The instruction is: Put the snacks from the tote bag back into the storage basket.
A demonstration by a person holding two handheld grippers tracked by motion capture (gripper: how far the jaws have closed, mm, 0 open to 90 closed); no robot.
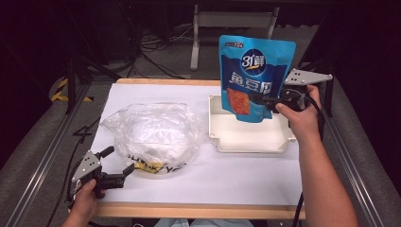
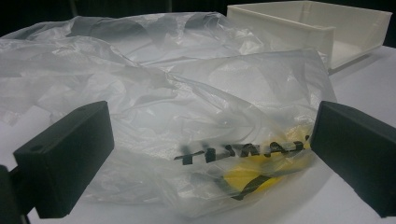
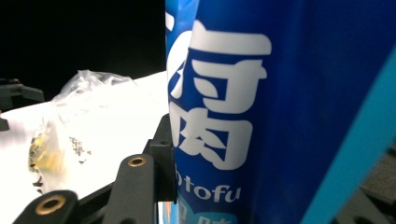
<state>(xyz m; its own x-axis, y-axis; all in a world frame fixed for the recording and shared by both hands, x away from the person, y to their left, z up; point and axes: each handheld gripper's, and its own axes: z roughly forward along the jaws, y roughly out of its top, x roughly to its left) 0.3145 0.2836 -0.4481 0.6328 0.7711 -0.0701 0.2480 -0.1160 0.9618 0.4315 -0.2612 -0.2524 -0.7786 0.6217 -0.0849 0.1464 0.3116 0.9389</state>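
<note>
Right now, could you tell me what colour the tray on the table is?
The tray is plain white, clearest in the high view.

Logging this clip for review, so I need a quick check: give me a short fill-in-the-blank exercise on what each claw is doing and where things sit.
1. The right claw is shut on the ____ snack pouch.
2. The pouch is held upright above the white ____.
3. The left claw is ____, its jaws at the edge of the clear plastic bag.

Missing words: blue; tray; open
</note>
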